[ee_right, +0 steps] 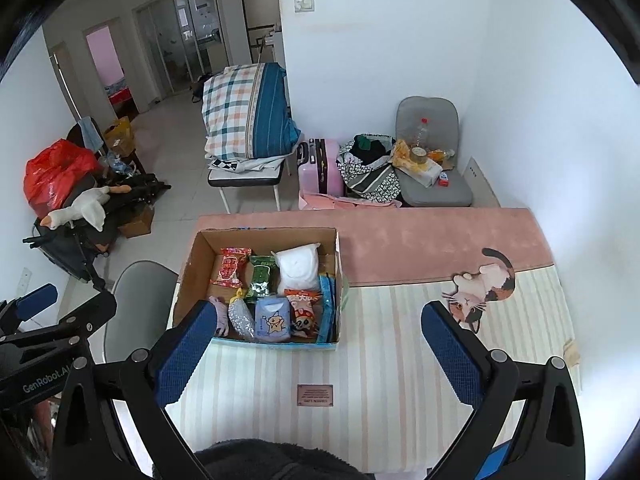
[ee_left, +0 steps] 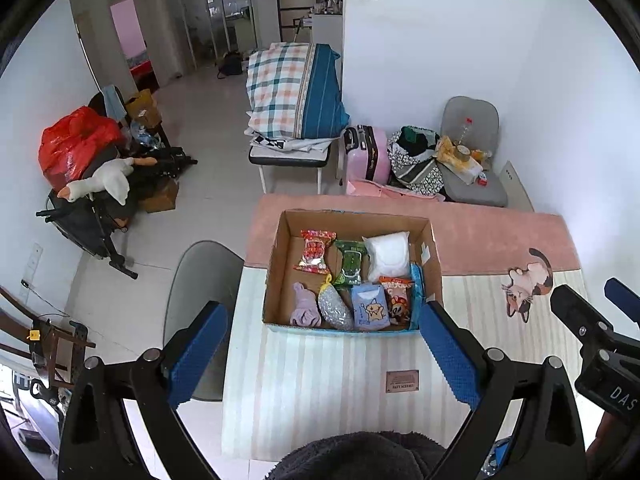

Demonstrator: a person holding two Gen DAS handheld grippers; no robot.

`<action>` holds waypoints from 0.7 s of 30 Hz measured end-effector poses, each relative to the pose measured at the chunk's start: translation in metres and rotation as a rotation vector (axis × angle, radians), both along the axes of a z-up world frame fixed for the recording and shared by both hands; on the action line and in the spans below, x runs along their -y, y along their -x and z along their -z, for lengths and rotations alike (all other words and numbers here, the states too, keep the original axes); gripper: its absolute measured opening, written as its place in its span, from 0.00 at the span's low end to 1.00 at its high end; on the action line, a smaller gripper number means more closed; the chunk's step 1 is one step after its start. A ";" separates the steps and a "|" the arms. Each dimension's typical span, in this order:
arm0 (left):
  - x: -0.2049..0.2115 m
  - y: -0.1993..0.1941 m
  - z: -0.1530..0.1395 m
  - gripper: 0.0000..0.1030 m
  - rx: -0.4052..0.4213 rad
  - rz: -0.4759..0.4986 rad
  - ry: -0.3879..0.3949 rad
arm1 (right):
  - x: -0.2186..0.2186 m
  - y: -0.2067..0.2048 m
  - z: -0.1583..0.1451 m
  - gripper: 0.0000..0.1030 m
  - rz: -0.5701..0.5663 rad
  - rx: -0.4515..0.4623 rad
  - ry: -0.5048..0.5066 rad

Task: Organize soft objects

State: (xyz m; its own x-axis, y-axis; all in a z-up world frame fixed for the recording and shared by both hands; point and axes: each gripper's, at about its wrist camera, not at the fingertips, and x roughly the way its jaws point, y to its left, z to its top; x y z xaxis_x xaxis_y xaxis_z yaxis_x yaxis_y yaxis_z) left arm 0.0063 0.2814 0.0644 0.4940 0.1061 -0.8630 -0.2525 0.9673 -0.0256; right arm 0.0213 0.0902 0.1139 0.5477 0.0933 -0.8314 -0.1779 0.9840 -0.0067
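An open cardboard box [ee_left: 280, 240] [ee_right: 192, 276] stands on a striped mat [ee_left: 320, 380] [ee_right: 380, 360]. It holds a white soft pack [ee_left: 390, 254] [ee_right: 298, 266], a red snack bag [ee_left: 316, 250] [ee_right: 232, 266], a green pack [ee_left: 350, 262] [ee_right: 260, 276], a purple cloth [ee_left: 304, 310] [ee_right: 220, 316], a silver mesh pouch [ee_left: 334, 308] [ee_right: 240, 318], a blue tissue pack [ee_left: 370, 306] [ee_right: 272, 318] and an orange snack bag [ee_left: 398, 298] [ee_right: 304, 310]. My left gripper [ee_left: 320, 354] and right gripper [ee_right: 320, 356] are both open and empty, above the mat in front of the box.
A pink rug [ee_left: 480, 232] [ee_right: 420, 236] lies behind the box, and a cat picture [ee_left: 526, 284] [ee_right: 480, 288] is at the right. A grey chair [ee_left: 204, 280] [ee_right: 136, 300] is left of the table. Bedding, a pink suitcase [ee_left: 366, 156] and clutter are behind.
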 end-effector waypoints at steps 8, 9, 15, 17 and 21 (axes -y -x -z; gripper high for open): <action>0.003 0.001 0.012 0.96 -0.030 -0.006 0.017 | 0.000 -0.003 0.014 1.00 0.009 -0.031 0.022; 0.003 0.000 0.013 0.96 -0.032 -0.005 0.018 | 0.000 -0.003 0.016 1.00 0.010 -0.034 0.025; 0.002 0.000 0.018 0.96 -0.047 -0.005 0.030 | -0.001 -0.004 0.021 1.00 0.009 -0.045 0.030; 0.002 0.000 0.018 0.96 -0.051 -0.003 0.029 | -0.001 -0.004 0.023 1.00 0.008 -0.048 0.034; 0.003 0.001 0.020 0.96 -0.058 -0.003 0.030 | -0.002 -0.004 0.025 1.00 0.006 -0.055 0.034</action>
